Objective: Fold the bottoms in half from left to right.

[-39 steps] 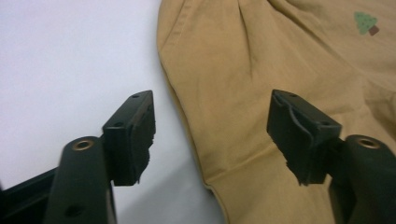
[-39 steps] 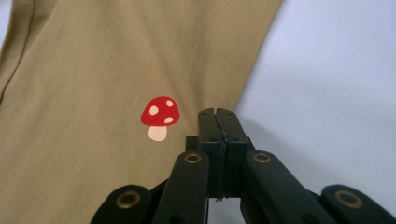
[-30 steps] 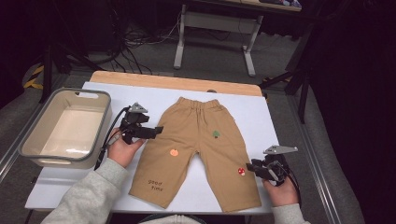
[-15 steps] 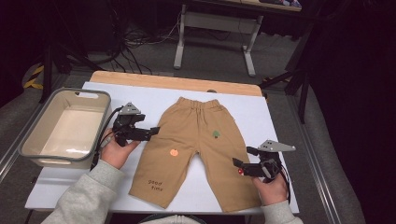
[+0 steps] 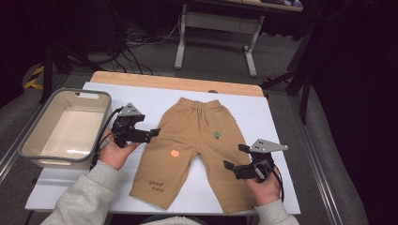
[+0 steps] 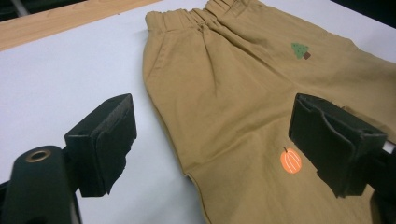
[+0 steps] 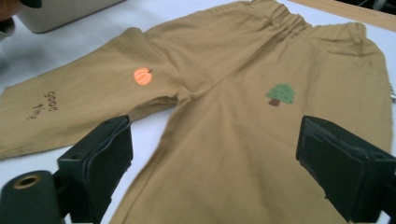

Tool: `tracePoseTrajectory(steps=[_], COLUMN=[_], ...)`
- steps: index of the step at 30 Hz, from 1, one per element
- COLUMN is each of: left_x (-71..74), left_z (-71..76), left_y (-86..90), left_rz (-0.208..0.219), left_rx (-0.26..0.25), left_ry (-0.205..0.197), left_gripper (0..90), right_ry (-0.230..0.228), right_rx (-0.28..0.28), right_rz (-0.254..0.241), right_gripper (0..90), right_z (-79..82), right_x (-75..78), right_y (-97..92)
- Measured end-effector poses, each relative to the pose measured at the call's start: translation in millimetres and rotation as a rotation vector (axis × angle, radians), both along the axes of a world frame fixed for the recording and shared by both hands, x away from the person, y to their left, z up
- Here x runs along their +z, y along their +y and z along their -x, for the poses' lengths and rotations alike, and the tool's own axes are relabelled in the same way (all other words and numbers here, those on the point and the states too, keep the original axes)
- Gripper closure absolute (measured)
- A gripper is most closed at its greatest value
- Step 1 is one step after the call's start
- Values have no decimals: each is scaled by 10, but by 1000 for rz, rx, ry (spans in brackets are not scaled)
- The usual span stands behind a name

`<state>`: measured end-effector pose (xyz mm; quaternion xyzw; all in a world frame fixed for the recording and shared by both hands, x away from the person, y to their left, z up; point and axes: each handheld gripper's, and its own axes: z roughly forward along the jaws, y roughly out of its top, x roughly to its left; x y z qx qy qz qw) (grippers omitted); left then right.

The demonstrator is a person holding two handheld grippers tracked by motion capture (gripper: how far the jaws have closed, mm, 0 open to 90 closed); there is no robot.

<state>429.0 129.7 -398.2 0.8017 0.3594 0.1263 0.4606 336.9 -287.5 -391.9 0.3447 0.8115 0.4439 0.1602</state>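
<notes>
A pair of tan trousers is laid flat on the white sheet that covers the bench, just to the right of a grey tub, with the gathered elastic waistband turned to the far edge and both legs spread toward the person; a small green tree is printed below the waistband, an orange pumpkin is printed on the leg nearer the tub, and the dark words "good time" are seen near that leg's hem; the cloth is lightly creased around the crotch but otherwise smooth. The left gripper is held between the tub and the trousers, its tips at the outer side seam of the tub-side leg; its fingers have just been opening and are parted, with the seam below them and nothing clasped. The right gripper is held over the leg farther from the tub; its fingers have just been opening too and are spread wide above the cloth, nothing being pinched.
</notes>
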Motion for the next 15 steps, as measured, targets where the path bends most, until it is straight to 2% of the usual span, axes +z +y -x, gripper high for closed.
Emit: tracePoseTrajectory(steps=[8,13,15], left_x=[18,28,31], left_z=[17,29,39], left_y=[6,19,23], left_rz=[-3,-7,-4], left_rx=[-10,-7,-5], left_ry=[-4,-11,-2], left_gripper=[168,170,171], right_ry=[-1,13,22], right_rx=[73,129,156], right_rz=[-2,14,24], right_gripper=[85,154,170], right_z=[-3,-11,-25], right_x=[15,32,33], right_y=[213,403,491])
